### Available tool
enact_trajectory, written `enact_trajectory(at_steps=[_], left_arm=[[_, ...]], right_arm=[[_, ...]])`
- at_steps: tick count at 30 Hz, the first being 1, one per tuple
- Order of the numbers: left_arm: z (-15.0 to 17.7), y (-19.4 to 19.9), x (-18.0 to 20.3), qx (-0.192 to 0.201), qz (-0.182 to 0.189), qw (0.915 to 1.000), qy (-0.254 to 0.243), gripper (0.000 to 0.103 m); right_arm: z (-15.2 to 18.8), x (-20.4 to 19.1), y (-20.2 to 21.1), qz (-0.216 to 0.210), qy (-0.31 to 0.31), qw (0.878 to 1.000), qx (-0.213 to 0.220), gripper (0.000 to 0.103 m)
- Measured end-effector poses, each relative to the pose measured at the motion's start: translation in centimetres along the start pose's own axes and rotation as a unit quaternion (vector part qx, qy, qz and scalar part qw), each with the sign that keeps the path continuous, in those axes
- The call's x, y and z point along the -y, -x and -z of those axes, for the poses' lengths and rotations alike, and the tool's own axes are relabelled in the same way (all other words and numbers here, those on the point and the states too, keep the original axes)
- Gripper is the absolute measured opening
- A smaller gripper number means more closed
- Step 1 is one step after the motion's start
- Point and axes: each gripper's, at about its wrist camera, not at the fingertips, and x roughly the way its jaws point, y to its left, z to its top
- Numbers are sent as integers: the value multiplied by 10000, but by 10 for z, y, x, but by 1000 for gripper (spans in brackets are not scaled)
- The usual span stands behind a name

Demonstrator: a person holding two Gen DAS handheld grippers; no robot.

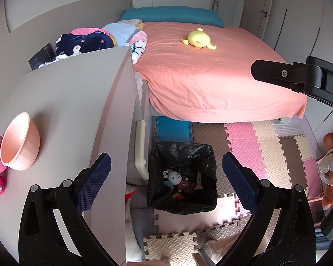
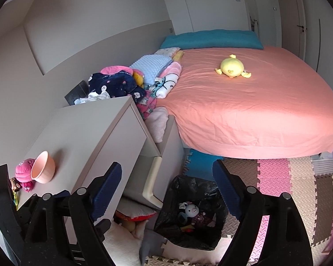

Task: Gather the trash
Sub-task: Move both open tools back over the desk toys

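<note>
A bin lined with a black bag (image 1: 184, 155) stands on the foam floor mat beside the white cabinet; it also shows in the right wrist view (image 2: 188, 188). Inside lie a small white pig plush (image 1: 175, 177) (image 2: 191, 210) and other bits. My left gripper (image 1: 166, 173) is open and empty, held above the bin. My right gripper (image 2: 167, 181) is open and empty, also above the bin; its body (image 1: 299, 77) shows at the right edge of the left wrist view. A pink bowl (image 1: 20, 141) (image 2: 43, 170) lies on its side on the cabinet top.
A bed with a salmon sheet (image 1: 211, 77) holds a yellow plush (image 1: 198, 39) and a pile of clothes (image 1: 84, 42). A pink plush (image 2: 24, 175) sits beside the bowl. A white cabinet (image 1: 77, 110) has an open lower drawer (image 2: 153, 177). Coloured foam tiles (image 1: 266, 150) cover the floor.
</note>
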Motion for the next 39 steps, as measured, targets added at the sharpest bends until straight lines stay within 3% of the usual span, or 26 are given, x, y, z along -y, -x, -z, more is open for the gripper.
enact_trajectory(at_steps=[11, 23, 30, 39], left_arm=[[6, 20, -20, 161, -3, 9998, 141, 97], [28, 59, -97, 400, -609, 9954, 624, 97], [49, 79, -152, 478, -931, 9886, 1084, 97], [93, 118, -227, 486, -1524, 9740, 1606, 97]], right_arm=[[-1, -26, 7, -150, 145, 9998, 53, 84], [11, -99, 7, -890, 516, 9943, 288, 100], [17, -151, 1, -1028, 913, 9903, 204, 100], [31, -211, -14, -1801, 1170, 9766, -59, 100]])
